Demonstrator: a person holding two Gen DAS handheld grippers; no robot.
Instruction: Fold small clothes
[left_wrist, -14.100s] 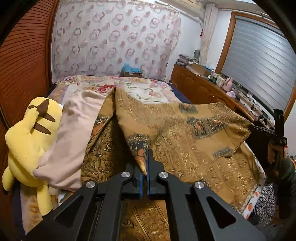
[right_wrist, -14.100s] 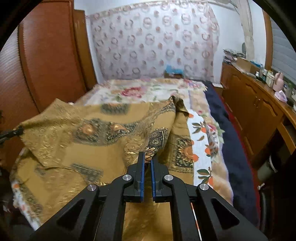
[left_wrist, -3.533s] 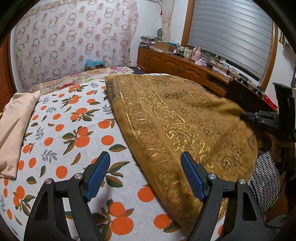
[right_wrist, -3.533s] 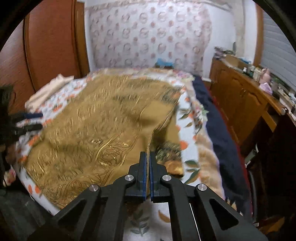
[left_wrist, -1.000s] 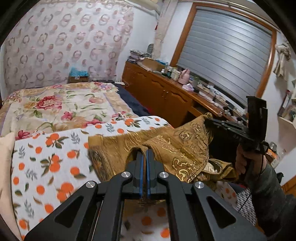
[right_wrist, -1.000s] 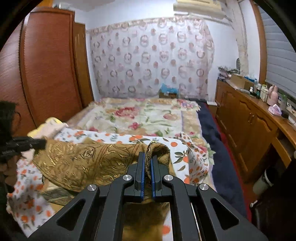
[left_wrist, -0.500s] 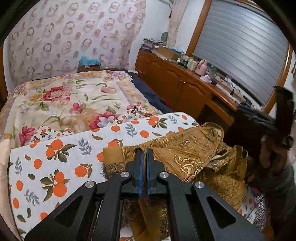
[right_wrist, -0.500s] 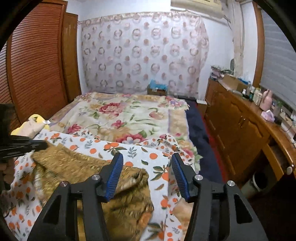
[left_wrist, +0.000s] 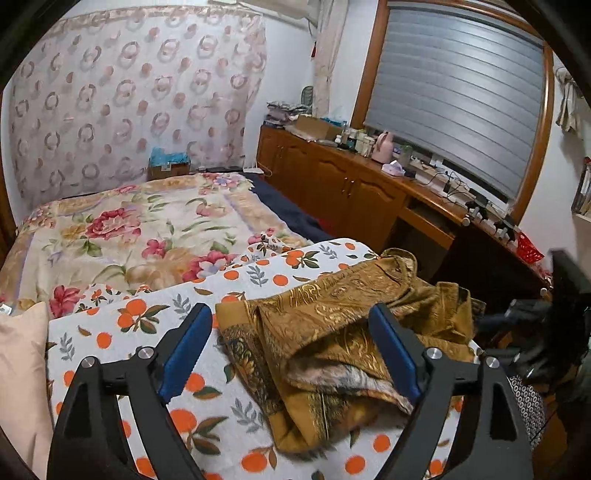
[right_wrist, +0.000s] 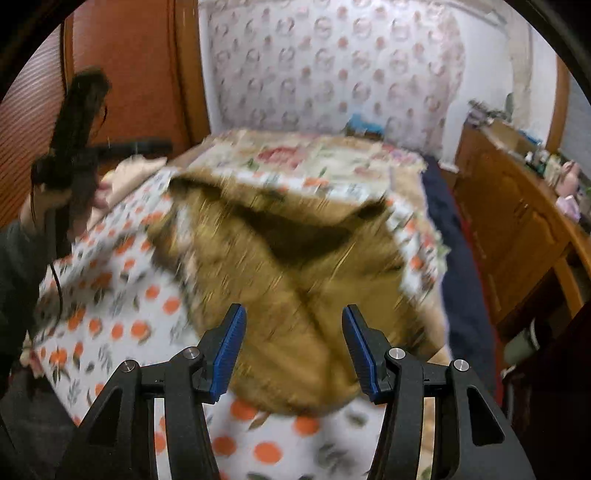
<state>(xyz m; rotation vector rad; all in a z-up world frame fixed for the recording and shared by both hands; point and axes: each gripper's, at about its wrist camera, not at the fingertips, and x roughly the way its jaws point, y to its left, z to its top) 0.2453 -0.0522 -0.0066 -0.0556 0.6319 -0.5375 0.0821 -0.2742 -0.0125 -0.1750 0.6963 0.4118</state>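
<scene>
The golden-brown patterned garment (left_wrist: 332, 332) lies bunched and loosely folded on the orange-print sheet (left_wrist: 122, 332) at the near right of the bed. My left gripper (left_wrist: 291, 354) is open and empty, its blue pads either side of the garment's near edge, above it. In the right wrist view the garment (right_wrist: 280, 266) is motion-blurred. My right gripper (right_wrist: 293, 350) is open and empty, just above the garment's near end. The other gripper shows in each view: the right one (left_wrist: 535, 317) and the left one (right_wrist: 77, 125).
A floral quilt (left_wrist: 129, 229) covers the far half of the bed. A beige pillow (left_wrist: 18, 369) lies at the left edge. A wooden cabinet (left_wrist: 354, 192) with clutter runs along the right wall. A wooden wardrobe (right_wrist: 129, 74) stands to the left.
Both grippers let go of the garment: the right opened half a second ago, the left just now. The garment dropped into a bunched heap on the sheet. The right view has swung and blurred.
</scene>
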